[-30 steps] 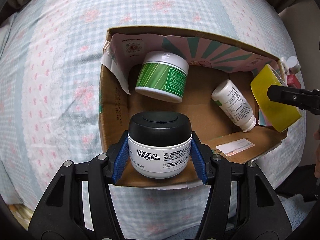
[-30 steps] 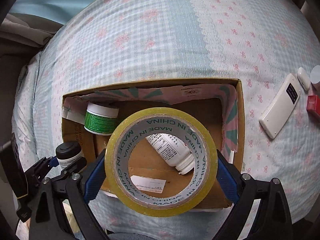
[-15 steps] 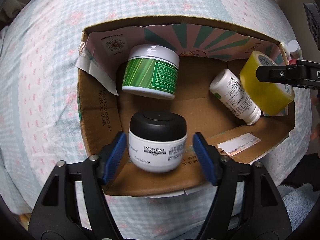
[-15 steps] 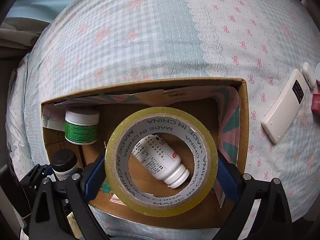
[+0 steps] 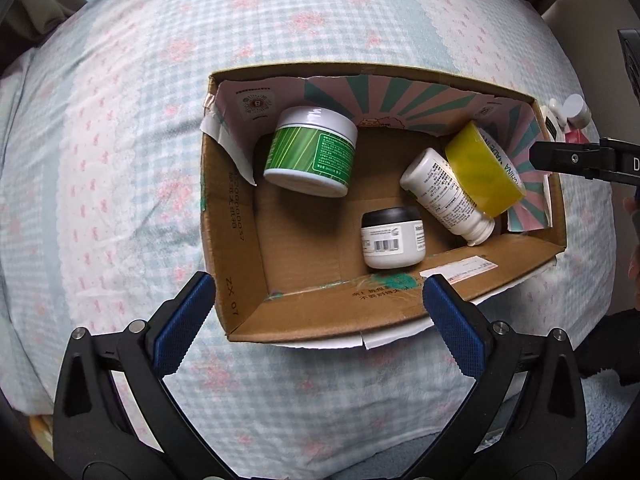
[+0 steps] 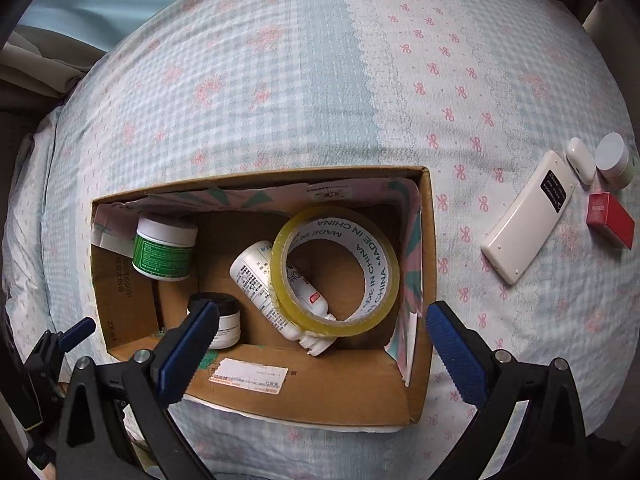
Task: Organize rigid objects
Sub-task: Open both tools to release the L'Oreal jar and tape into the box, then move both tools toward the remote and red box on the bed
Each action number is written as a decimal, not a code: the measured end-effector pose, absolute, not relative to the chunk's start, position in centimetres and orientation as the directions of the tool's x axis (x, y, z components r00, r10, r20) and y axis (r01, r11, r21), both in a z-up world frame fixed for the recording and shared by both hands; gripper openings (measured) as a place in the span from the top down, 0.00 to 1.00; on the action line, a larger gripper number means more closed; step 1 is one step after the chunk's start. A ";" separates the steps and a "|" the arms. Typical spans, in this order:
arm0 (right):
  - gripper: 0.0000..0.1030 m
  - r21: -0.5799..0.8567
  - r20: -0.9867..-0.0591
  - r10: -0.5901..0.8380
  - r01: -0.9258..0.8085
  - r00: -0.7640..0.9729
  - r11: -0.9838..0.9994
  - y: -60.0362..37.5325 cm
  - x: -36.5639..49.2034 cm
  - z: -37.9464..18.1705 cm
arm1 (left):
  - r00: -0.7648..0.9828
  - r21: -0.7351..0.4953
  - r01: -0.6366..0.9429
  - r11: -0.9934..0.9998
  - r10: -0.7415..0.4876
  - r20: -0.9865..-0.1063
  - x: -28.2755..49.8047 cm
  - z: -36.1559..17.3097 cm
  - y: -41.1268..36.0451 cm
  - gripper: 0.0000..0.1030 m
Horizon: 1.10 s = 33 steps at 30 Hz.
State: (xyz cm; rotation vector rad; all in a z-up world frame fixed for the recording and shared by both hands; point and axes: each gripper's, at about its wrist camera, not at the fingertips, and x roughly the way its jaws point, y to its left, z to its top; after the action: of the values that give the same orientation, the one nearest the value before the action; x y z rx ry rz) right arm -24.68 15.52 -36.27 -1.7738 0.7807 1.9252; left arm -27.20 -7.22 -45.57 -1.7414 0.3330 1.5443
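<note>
We found the cardboard box (image 6: 424, 240) open at the top, so entry from above was free. Inside, the green-labelled jar (image 5: 310, 152) blocked the far left corner, and the black-lidded jar (image 5: 392, 238) stood near the front wall. The white bottle (image 5: 444, 196) lay slantwise with the tape roll (image 6: 336, 272) leaning on it, filling the right half. Bare cardboard floor remained at the left front and between the two jars. On the bed (image 6: 280, 80), beyond the box's right wall, the white remote (image 6: 528, 216), a small white case (image 6: 580, 160), a little jar (image 6: 614, 160) and a red box (image 6: 610, 220) crowded one patch; elsewhere the bedspread lay clear.

Bed (image 6: 304, 92) under pale checked bedspread
</note>
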 end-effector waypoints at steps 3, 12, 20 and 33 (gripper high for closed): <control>0.00 0.129 -0.990 -0.065 -0.638 -0.124 -0.759 15.2 -23.9 -35.1 | 0.209 -0.361 -0.644 -0.675 0.299 -0.931 -26.9 -44.9 -7.3 0.00; 0.00 0.104 -0.983 0.012 -0.611 -0.183 -0.784 13.4 -22.4 -30.4 | 0.128 -0.333 -0.616 -0.714 0.326 -0.936 -28.5 -39.9 -10.1 0.00; 0.00 0.021 -0.942 0.217 -0.689 -0.257 -0.724 14.0 -16.4 -23.6 | 0.049 -0.320 -0.639 -0.699 0.378 -0.924 -29.0 -34.8 -9.7 0.00; 0.00 -0.058 -0.909 0.366 -0.810 -0.199 -0.584 18.7 -0.2 -19.6 | 0.065 -0.341 -0.703 -0.624 0.421 -0.905 -23.2 -29.5 -4.8 0.00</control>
State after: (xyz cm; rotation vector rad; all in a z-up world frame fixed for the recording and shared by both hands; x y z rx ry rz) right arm -0.23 18.73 -19.60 -1.2487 0.5704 1.8771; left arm -23.20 -4.75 -29.48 -1.5019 0.2953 1.6903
